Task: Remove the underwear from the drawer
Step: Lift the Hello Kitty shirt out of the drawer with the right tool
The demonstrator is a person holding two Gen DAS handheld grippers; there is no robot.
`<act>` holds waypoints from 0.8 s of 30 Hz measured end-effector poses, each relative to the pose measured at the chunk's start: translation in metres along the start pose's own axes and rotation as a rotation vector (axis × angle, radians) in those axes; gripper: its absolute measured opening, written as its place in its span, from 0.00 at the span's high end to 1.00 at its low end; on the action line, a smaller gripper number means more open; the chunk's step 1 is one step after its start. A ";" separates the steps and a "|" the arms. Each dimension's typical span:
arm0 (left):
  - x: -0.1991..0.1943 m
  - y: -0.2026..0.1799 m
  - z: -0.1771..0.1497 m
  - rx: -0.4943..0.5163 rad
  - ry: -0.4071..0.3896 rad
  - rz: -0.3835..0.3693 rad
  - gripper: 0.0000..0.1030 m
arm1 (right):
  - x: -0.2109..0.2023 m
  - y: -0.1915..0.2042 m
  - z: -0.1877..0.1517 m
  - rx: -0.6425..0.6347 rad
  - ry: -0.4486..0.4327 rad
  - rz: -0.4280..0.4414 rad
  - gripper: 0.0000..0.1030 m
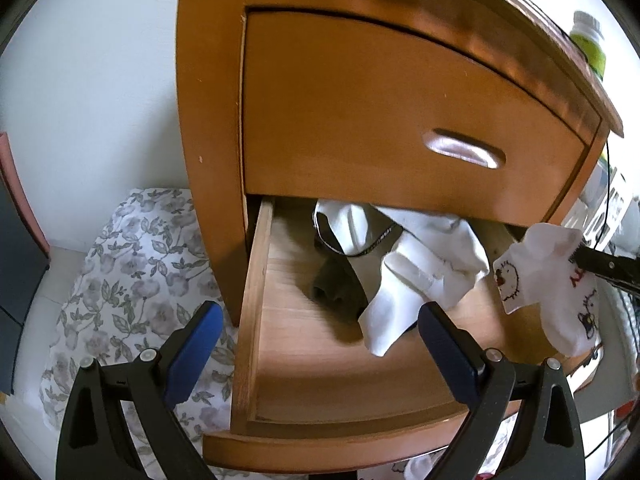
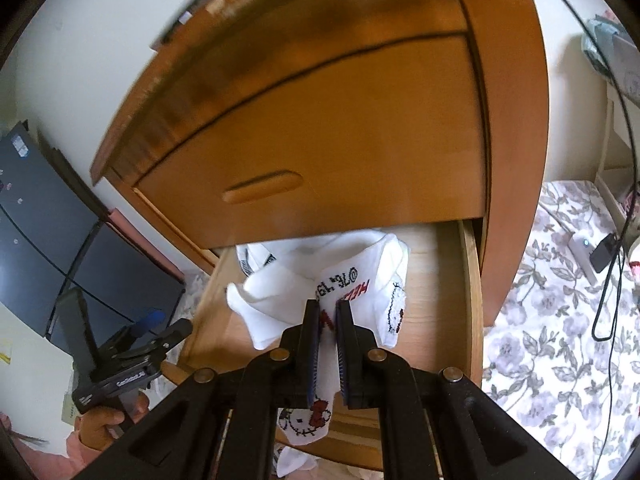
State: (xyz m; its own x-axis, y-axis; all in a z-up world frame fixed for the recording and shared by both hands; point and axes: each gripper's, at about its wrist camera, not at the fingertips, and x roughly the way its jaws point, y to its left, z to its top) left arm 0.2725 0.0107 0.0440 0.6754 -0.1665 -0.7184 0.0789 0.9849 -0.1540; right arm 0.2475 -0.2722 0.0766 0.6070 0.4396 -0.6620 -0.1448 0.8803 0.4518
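The lower drawer [image 1: 256, 320] of a wooden nightstand is pulled out. A heap of white garments [image 1: 424, 268] lies inside it, with a dark piece [image 1: 332, 288] beside them. My right gripper [image 2: 328, 308] is shut on a white piece of underwear with cartoon prints and red letters [image 2: 360, 280], which hangs lifted over the drawer's right side [image 1: 548, 288]. In the left wrist view that gripper [image 1: 578, 250] comes in from the right edge. My left gripper [image 1: 320, 340] hovers open over the drawer's front left corner with nothing between its blue pads [image 1: 200, 344]. A hand [image 2: 108, 420] holds it.
The upper drawer [image 1: 400, 120] is closed. A green bottle [image 1: 588, 40] stands on the nightstand top. Floral bedding lies on both sides [image 1: 132, 280] [image 2: 560, 320]. Black cables and a charger [image 2: 604, 256] lie on the bedding. Dark panels [image 2: 60, 240] stand to the left.
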 end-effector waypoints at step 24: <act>-0.059 -0.022 -0.001 0.038 -0.035 0.015 0.05 | -0.084 0.037 -0.020 -0.076 -0.096 0.010 0.92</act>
State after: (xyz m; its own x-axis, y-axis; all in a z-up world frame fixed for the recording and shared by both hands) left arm 0.2297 -0.0008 0.0892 0.7017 -0.1508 -0.6963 0.0961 0.9884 -0.1172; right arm 0.1756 -0.2733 0.1368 0.6766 0.4324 -0.5960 -0.2078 0.8886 0.4089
